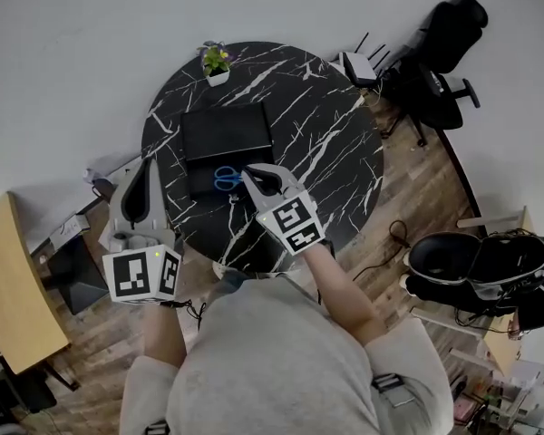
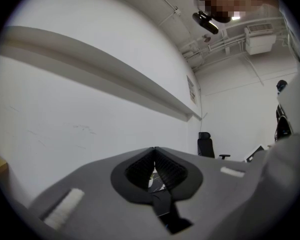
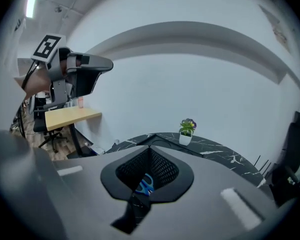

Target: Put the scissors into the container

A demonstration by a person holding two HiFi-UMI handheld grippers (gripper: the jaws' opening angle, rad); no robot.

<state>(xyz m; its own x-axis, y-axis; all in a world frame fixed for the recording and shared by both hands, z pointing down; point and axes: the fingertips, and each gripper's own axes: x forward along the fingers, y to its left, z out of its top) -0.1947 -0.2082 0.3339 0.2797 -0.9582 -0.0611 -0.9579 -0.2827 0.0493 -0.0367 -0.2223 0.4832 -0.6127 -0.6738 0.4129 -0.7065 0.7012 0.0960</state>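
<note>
**Head view.** Round black marble table (image 1: pixel 326 125). The scissors (image 1: pixel 225 178), blue handles, lie flat on a dark panel just in front of the black container (image 1: pixel 227 130), nearly touching its near edge (whether that panel is a lid or part of the container cannot be told). A potted plant (image 1: pixel 216 62) stands at the far rim. Left gripper (image 1: pixel 148 166) is held off the table's left edge, well apart from the scissors. Right gripper (image 1: pixel 250 176) is over the table, tips just beside the scissors' right side.

**Left gripper view.** Jaws pressed together at the tips, nothing between them. The camera looks mostly at wall; only a sliver of marble shows through the jaw window.

**Right gripper view.** Jaws likewise brought together at the tips and empty. The blue handles show through the window below the tips, i.e. the scissors are on the table, not gripped.

**Handling, est.** Light, rigid item: metal blades, hard plastic loops. Blades are thin, smooth and lie flush, so likely slippery and hard to get under. Rec. grip pt: across the handle loops or near the pivot, where the profile is thickest. Jaws req. spreading first.
</note>
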